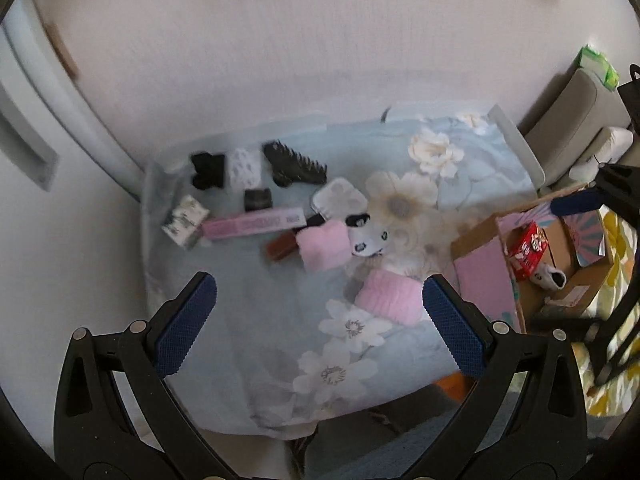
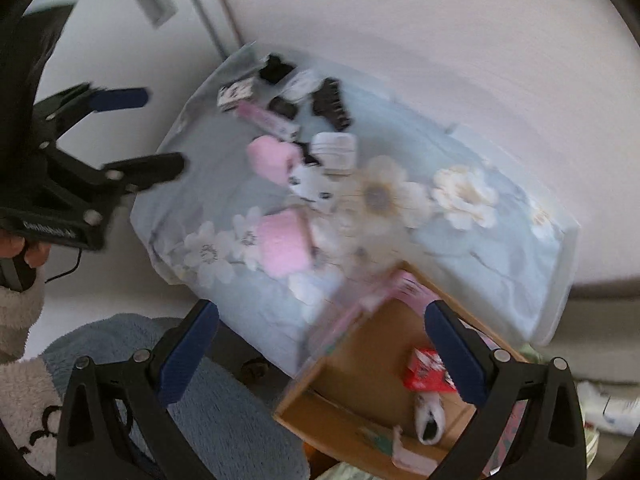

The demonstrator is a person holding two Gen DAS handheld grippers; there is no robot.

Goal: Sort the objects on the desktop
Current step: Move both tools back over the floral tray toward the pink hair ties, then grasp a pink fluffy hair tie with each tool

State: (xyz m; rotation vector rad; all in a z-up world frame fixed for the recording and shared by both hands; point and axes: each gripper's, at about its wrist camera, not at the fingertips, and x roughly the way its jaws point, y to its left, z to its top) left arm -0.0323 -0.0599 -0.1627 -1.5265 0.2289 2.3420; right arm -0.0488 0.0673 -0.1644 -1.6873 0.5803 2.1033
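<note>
On the table: a pale blue cloth printed with white flowers [image 1: 256,320] covers the top, and the loose things lie toward its 10 o'clock end in the left wrist view.
Left gripper [image 1: 320,312]: its blue-padded fingers [image 1: 184,328] stand wide apart above the cloth, holding nothing.
Right gripper [image 2: 322,344]: likewise spread wide and empty, poised over the open brown cardboard box [image 2: 372,364].
Pink items: one fluffy pink rolled cloth [image 1: 390,296] lies just beside the left gripper's right finger; a second fluffy pink piece [image 1: 322,246] sits at 11 o'clock from it, touching a white sock with black panda faces [image 1: 370,236].
Far cluster: a long pink printed carton [image 1: 254,222], a small reddish-brown bar [image 1: 280,248], a black toothed hair claw [image 1: 294,166], a black bow-shaped clip [image 1: 208,170], a white lacy piece [image 1: 244,168], a small black pot [image 1: 258,199], a white-and-black printed small box [image 1: 184,220] and a rounded white case [image 1: 338,198].
Cardboard box contents: a red printed packet [image 2: 426,370] and a white sock with a dark opening [image 2: 428,416]; the box stands at 3 o'clock of the table.
Person: a hand in a fuzzy white sleeve [image 2: 18,300] grips the left gripper's handle.
Sharpness: both views are motion-blurred, so small print cannot be read.
</note>
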